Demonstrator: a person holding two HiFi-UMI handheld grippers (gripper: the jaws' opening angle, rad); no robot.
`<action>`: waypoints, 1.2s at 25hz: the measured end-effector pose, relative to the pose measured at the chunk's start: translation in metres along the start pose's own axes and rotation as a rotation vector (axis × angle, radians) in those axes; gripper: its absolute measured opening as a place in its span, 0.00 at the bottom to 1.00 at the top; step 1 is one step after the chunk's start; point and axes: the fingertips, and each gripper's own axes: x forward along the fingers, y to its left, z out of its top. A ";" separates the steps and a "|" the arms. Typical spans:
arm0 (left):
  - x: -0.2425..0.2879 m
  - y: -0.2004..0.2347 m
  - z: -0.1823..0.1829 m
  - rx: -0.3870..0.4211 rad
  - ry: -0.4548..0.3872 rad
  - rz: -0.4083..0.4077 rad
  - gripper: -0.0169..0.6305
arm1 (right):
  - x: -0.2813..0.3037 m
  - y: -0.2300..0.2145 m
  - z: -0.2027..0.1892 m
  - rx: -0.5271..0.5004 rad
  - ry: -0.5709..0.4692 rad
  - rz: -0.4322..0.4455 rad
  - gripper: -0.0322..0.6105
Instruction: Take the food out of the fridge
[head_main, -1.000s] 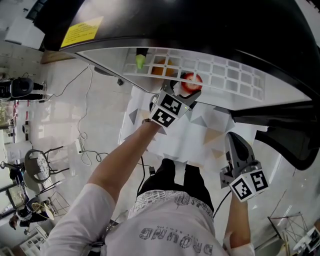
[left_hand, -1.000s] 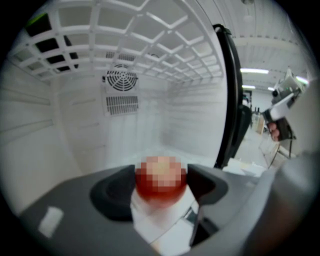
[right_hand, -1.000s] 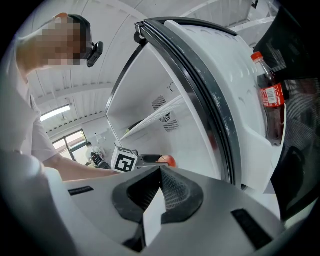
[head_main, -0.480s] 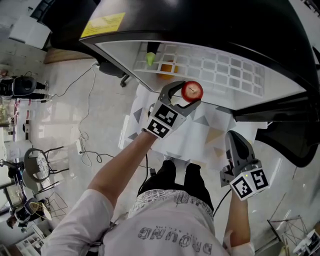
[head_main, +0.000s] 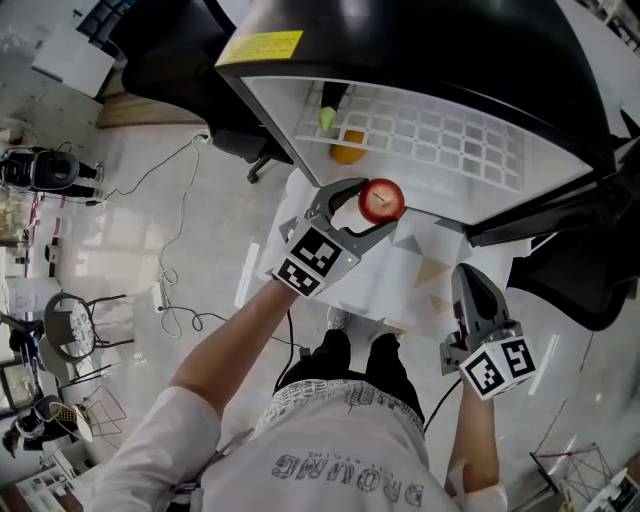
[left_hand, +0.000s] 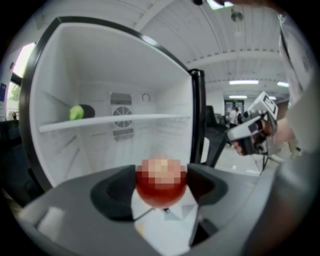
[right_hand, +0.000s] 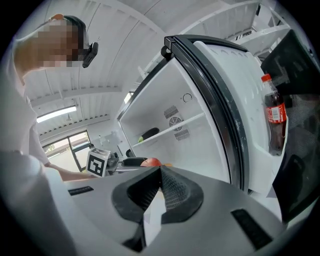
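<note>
Since the apple (head_main: 381, 200) has been drawn off the shelf (head_main: 460, 145) where it was a second ago, one item is judged nearly out of the fridge (head_main: 420, 50). It is clamped between the jaws of the left gripper (head_main: 374, 208), just outside the shelf edge. The right gripper (right_hand: 159, 192) is held closed, empty, well apart; an orange fruit (head_main: 347, 152) and a green item (head_main: 327, 120) are left inside.

The apple (head_main: 381, 200) sits between the jaws of the left gripper (head_main: 372, 210), just in front of the open fridge (head_main: 450, 60). Behind it, a long vegetable (head_main: 327, 118) lies on the shelf (head_main: 460, 140), and a round fruit (head_main: 347, 150) is inside too. The right gripper (head_main: 470, 290) is off to the right, nearer the person.
</note>
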 end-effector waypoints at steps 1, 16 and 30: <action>-0.005 -0.002 0.003 0.001 -0.008 -0.001 0.53 | -0.001 0.001 0.000 -0.004 -0.002 0.000 0.03; -0.068 -0.020 0.033 -0.013 -0.098 -0.009 0.53 | -0.015 0.030 0.030 -0.064 -0.070 -0.009 0.03; -0.109 -0.022 0.050 -0.027 -0.153 -0.016 0.53 | -0.017 0.049 0.049 -0.093 -0.110 -0.025 0.03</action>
